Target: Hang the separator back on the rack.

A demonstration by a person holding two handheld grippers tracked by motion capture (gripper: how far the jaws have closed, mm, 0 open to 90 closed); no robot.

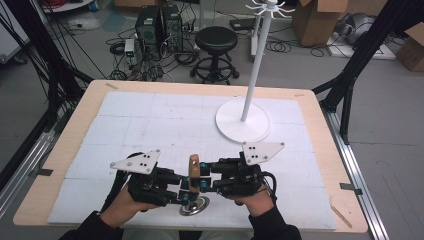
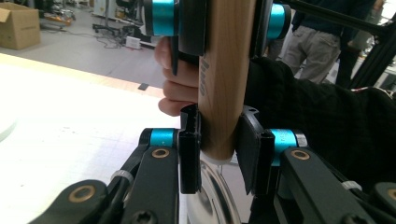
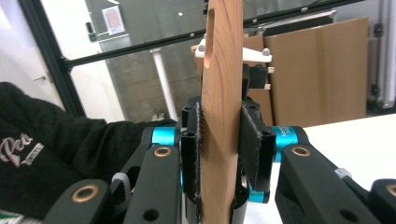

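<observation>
A utensil with a wooden handle stands upright near the table's front edge, its shiny round metal end resting on the white mat. My left gripper comes in from the left and is shut on the handle's lower end, just above the metal part. From the right, my right gripper has its pads against both sides of the handle higher up, below the hanging slot. In the left gripper view the right gripper sits at the top of the frame.
A white hanging stand with a round base and a tall pole topped by hooks stands at the back right of the mat. The wooden table edge runs all round. A black stool sits beyond the table.
</observation>
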